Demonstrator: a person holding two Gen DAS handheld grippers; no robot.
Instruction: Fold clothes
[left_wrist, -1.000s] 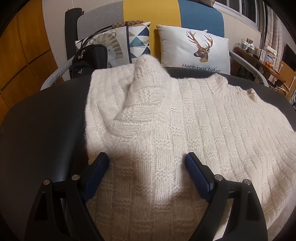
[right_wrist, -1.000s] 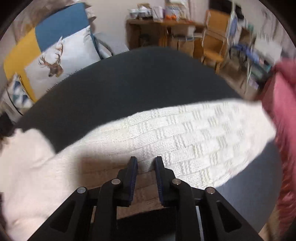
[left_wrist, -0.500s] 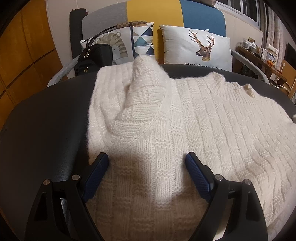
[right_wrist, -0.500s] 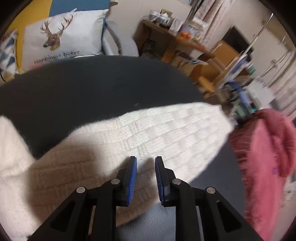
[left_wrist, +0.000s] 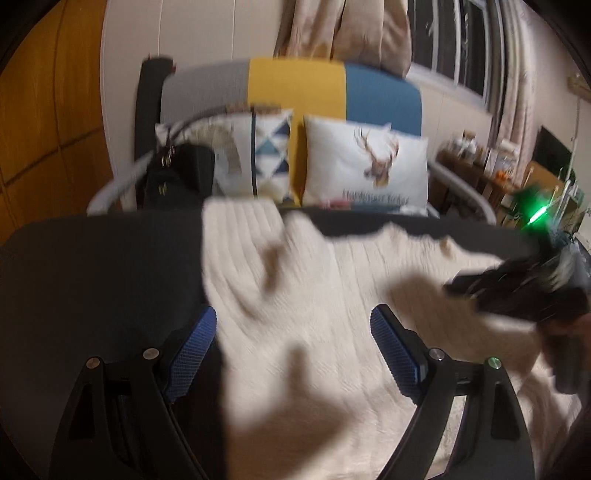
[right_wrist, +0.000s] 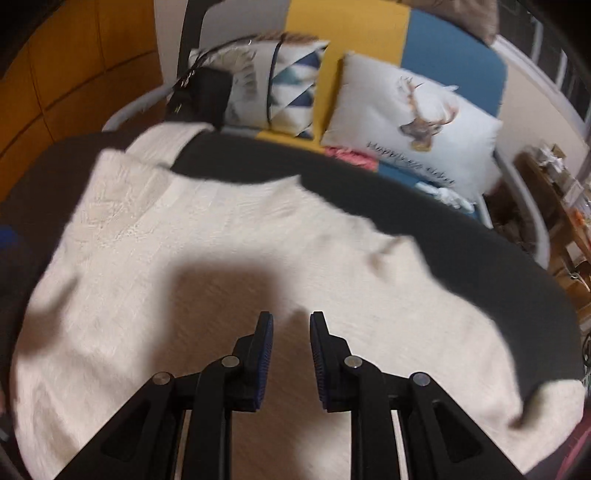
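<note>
A cream knitted sweater is spread flat across a dark round surface, filling most of the right wrist view from nine o'clock to five o'clock. In the left wrist view the same sweater runs from the centre towards four o'clock, blurred by motion.

The left tool is held wide, its blue pads standing apart above the knit near the sweater's left edge, with nothing between them. The right tool is held narrow, a slim gap showing between its pads, and nothing is gripped; it hangs over the middle of the sweater, above its own shadow. In the left wrist view the right tool appears at three o'clock as a dark blurred shape with a green light.

The step in hand is judged to be the choice of a new grip for the next fold. It would be done well if an edge or corner were pinched at both sides at once, lifted only a little, and carried over evenly so that the thick knit is not dragged or bunched. Whether a sleeve is already folded in cannot be told through the blur.

Beyond the surface, at twelve o'clock, a sofa in grey, yellow and blue is seen with a black handbag and two cushions. On the deer cushion a line of writing is printed; only "Happiness" can be guessed at, and the rest is too smeared to be read.
</note>
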